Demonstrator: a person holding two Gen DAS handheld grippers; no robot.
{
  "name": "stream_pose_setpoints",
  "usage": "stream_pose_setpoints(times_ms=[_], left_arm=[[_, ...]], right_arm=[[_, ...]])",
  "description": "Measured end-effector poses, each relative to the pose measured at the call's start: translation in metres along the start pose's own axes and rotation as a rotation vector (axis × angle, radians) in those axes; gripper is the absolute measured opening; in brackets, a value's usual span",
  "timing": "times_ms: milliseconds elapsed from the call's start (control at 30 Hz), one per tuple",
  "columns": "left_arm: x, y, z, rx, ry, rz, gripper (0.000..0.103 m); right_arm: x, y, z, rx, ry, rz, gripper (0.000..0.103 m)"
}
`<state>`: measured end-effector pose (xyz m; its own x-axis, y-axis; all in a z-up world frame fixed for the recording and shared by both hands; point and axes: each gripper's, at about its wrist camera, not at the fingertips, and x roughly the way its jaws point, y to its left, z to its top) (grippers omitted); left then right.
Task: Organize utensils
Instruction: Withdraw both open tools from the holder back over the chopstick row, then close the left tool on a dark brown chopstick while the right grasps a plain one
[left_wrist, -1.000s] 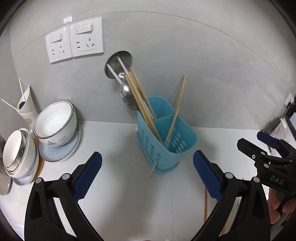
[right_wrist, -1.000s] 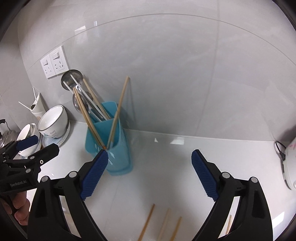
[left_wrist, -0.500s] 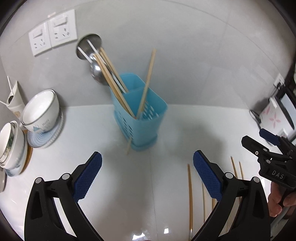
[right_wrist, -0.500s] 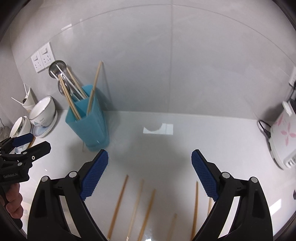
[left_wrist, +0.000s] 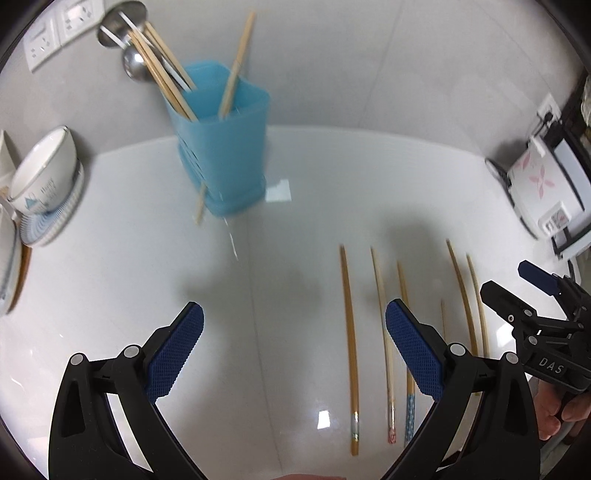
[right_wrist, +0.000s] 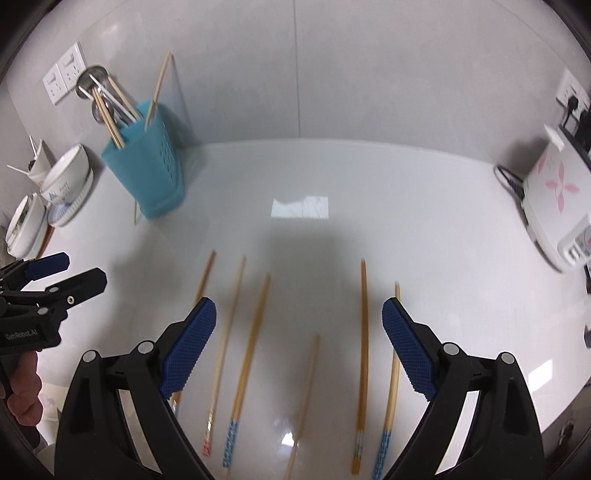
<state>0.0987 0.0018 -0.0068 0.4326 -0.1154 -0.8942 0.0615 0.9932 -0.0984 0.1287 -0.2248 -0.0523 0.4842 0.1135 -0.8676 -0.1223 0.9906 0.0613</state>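
Several wooden chopsticks lie side by side on the white counter; in the left wrist view the chopsticks lie to the right. A blue utensil holder with chopsticks and metal spoons stands at the back left, also seen in the right wrist view. My left gripper is open and empty above bare counter, left of the chopsticks. My right gripper is open and empty above the row of chopsticks.
White bowls on a striped plate stand at the far left. A white appliance with pink flowers stands at the right. Wall sockets are on the grey wall behind the holder.
Both grippers have pulled back from the blue holder and tilted down toward the counter. The chopsticks on the counter have come into fuller view. Both stay open.
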Motion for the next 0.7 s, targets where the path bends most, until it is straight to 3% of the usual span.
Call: stream_pose_setpoints(times_ms=[267,433,700], left_arm=[[0.035,-0.017,-0.028,0.018,0.131,0.005,0.097],[0.053,-0.024,-0.043,0.025,0.198,0.017,0.097],[0.071,-0.037,-0.061,0.046,0.296,0.046,0.096]], right_arm=[[0.022,-0.007,-0.036,0.029,0.149,-0.036,0.079],[0.037,-0.008,-0.054,0.039,0.248,-0.038,0.064],[0.054,-0.004,-0.071,0.045,0.361,-0.032,0.047]])
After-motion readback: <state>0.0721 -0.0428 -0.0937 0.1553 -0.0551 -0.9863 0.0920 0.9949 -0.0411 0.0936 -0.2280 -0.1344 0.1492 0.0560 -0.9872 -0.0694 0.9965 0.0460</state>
